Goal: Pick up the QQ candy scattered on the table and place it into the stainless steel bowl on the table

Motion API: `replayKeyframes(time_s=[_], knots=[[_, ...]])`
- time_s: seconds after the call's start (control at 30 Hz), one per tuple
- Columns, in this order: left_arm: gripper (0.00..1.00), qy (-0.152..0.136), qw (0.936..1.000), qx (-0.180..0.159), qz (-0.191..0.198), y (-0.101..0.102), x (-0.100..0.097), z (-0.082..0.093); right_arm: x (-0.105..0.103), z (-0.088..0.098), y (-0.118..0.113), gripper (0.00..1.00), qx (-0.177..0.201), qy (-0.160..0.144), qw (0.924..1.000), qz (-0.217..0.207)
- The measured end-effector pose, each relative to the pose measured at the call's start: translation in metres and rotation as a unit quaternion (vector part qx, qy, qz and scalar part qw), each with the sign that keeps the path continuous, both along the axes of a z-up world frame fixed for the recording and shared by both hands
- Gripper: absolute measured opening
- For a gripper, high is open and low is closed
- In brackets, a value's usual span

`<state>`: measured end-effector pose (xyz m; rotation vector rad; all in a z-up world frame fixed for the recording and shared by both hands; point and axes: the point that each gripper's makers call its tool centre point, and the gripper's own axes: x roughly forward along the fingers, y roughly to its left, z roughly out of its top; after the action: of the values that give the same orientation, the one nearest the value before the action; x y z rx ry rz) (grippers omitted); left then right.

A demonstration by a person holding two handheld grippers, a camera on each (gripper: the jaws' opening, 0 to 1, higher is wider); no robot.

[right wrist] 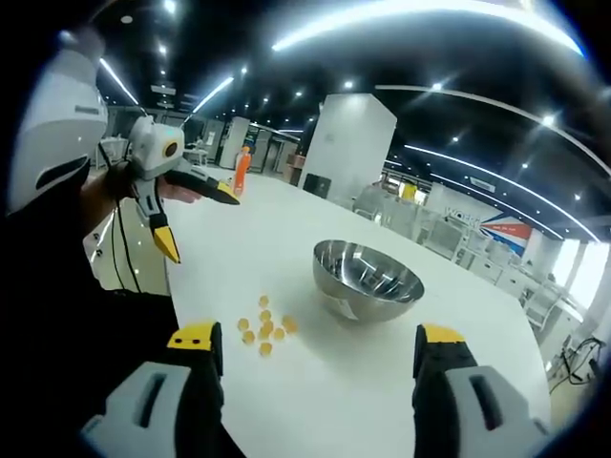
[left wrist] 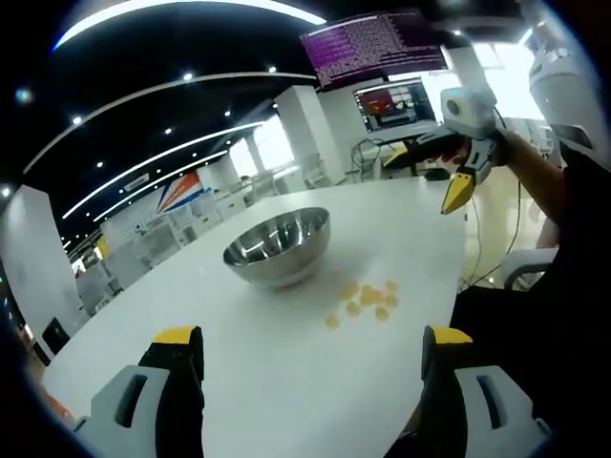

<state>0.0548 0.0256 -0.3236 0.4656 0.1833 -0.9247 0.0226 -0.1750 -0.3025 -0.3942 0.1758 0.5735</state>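
Note:
A stainless steel bowl [left wrist: 277, 246] [right wrist: 368, 277] stands upright on the white table [left wrist: 286, 391] [right wrist: 325, 410]. Several small yellow QQ candies [left wrist: 368, 301] [right wrist: 263, 329] lie loose on the table beside the bowl, on the person's side of it. My left gripper [left wrist: 310, 372] is open above the table, short of the candies, with nothing between its jaws; it also appears in the right gripper view [right wrist: 199, 221], held in the air. My right gripper [right wrist: 317, 358] is open too, holding nothing, and hangs above the table's far edge in the left gripper view [left wrist: 430, 176].
An orange bottle [right wrist: 242, 170] stands at the table's far end. Monitors [left wrist: 396, 105] hang beyond the table. The person's dark sleeve [right wrist: 86, 315] and body [left wrist: 573, 286] crowd the table's edge near the candies.

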Motion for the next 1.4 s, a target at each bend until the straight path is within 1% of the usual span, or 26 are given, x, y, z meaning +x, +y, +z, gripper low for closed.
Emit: replayKeyframes(time_s=[0.07, 0.17, 0.47, 0.67, 0.83, 0.93, 1.0, 1.13, 1.23, 1.27, 1.33, 1.4], knots=[[0.95, 0.005, 1.0000, -0.003, 0.002, 0.000, 0.000, 0.000, 0.001, -0.001, 0.000, 0.77, -0.001, 0.001, 1.0000, -0.001], [0.95, 0.000, 1.0000, -0.004, 0.004, 0.001, 0.001, 0.001, 0.001, -0.002, 0.000, 0.77, -0.001, 0.003, 1.0000, -0.001], [0.95, 0.003, 1.0000, -0.009, -0.001, -0.001, -0.001, 0.002, 0.002, -0.001, 0.001, 0.77, -0.003, 0.001, 1.0000, 0.001], [0.95, 0.003, 1.0000, -0.008, 0.004, 0.000, 0.001, 0.002, 0.003, -0.003, 0.002, 0.77, 0.001, 0.004, 1.0000, -0.002], [0.95, -0.001, 0.9997, -0.020, 0.010, 0.001, 0.000, 0.009, 0.002, -0.009, 0.006, 0.76, 0.004, 0.006, 1.0000, 0.005], [0.95, -0.003, 0.9998, -0.019, 0.011, 0.002, 0.000, 0.007, 0.004, -0.021, 0.012, 0.68, 0.006, 0.021, 0.9996, 0.015], [0.95, -0.002, 0.9998, -0.016, 0.014, 0.003, 0.002, 0.005, 0.006, -0.029, 0.017, 0.61, 0.005, 0.027, 0.9994, 0.020], [0.95, 0.000, 0.9998, -0.012, 0.014, 0.003, 0.002, 0.002, 0.010, -0.052, 0.036, 0.51, 0.011, 0.053, 0.9976, 0.044], [0.95, 0.000, 0.9999, -0.011, 0.014, 0.003, 0.003, 0.001, 0.015, -0.069, 0.047, 0.31, 0.016, 0.064, 0.9962, 0.056], [0.95, 0.000, 0.9999, -0.009, 0.014, 0.003, 0.003, 0.000, 0.018, -0.073, 0.049, 0.28, 0.016, 0.068, 0.9961, 0.053], [0.95, -0.001, 0.9999, -0.009, 0.015, 0.004, 0.003, 0.000, 0.020, -0.082, 0.054, 0.28, 0.027, 0.085, 0.9944, 0.057], [0.95, -0.001, 0.9998, -0.008, 0.016, 0.004, 0.004, 0.000, 0.023, -0.088, 0.059, 0.28, 0.031, 0.091, 0.9935, 0.061]])
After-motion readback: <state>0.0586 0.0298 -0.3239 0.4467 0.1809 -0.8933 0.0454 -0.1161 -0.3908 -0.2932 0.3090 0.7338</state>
